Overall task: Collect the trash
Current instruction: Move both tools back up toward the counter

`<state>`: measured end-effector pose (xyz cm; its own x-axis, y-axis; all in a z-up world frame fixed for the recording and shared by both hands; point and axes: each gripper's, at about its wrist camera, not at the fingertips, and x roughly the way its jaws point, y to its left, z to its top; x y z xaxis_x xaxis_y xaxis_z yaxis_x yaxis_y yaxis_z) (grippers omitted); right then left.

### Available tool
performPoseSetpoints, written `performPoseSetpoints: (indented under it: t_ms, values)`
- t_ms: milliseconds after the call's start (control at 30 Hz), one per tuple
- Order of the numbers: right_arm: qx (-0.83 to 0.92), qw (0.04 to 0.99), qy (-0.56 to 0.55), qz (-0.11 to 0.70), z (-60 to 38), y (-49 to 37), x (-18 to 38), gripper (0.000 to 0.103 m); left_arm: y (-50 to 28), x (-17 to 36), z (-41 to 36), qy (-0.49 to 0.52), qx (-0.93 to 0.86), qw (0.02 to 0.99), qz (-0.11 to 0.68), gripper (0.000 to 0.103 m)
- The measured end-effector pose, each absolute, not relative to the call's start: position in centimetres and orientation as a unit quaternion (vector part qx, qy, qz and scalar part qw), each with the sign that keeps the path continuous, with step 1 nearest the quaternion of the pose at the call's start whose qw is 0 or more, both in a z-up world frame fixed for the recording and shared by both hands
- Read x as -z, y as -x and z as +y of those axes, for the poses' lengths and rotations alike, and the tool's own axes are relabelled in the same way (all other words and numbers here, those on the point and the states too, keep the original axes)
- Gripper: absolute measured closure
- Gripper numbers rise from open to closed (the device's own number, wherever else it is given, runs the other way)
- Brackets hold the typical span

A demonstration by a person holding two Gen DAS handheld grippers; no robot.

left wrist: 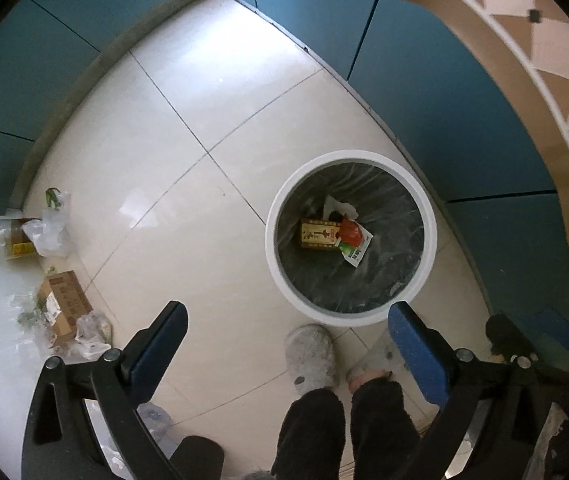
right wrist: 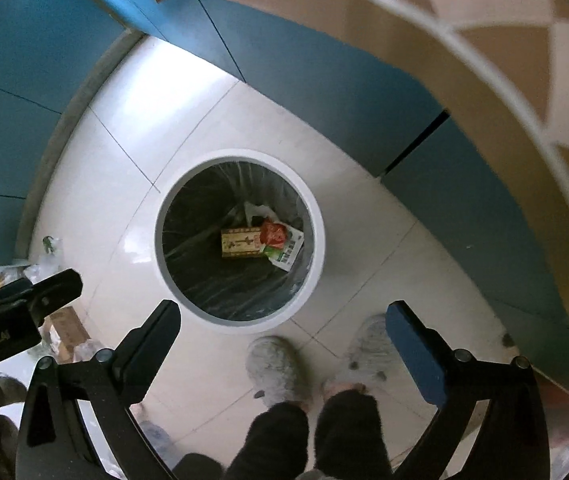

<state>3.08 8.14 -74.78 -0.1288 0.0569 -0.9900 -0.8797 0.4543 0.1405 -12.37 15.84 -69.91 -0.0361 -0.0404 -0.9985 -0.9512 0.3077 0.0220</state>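
Both cameras look straight down at a white tiled floor (left wrist: 188,216) bounded by blue cabinets (left wrist: 436,92).

Left gripper (left wrist: 288,320): fingers spread wide, nothing between them; it hangs above the floor just beside the bin (left wrist: 280,264). Right gripper (right wrist: 282,316): fingers likewise spread and empty, held over the near rim of the bin (right wrist: 316,224).

Bin: round, white rim, lined with a dark bag, standing near the cabinets. At its bottom lie a tan carton (left wrist: 318,234), a red wrapper (left wrist: 350,230) partly on top of it, a white printed packet (left wrist: 354,254) under the wrapper, and a crumpled white scrap (left wrist: 340,206) behind. The same heap shows in the right view: carton (right wrist: 240,243), wrapper (right wrist: 274,234), packet (right wrist: 288,254).

Loose trash on the floor, well apart from the bin, at the left edge: an oil bottle (left wrist: 8,238) with a yellow cap, clear plastic bags (left wrist: 50,228), a cardboard box (left wrist: 64,304) with more crumpled plastic around it.

Person's feet in grey slippers (left wrist: 310,354) stand just beside the bin, dark trousers above
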Motion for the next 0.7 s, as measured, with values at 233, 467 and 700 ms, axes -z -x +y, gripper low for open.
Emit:
performPoseSetpoints:
  t_ms: [233,467,700]
  values:
    - [-0.417,0.582,0.339,0.61,7.6,-3.0,67.5,0.0,13.3,63.7,14.1,0.423,-0.412,0.557,0.584,0.001]
    - [-0.428,0.593,0.34,0.592,6.4,-3.0,57.8,0.0,14.1,55.1,12.3,0.419,-0.415,0.576,0.567,0.001]
    - [-0.449,0.594,0.331,0.58,4.4,-2.0,47.0,0.0,15.1,46.0,10.5,0.415,-0.425,0.591,0.545,0.001]
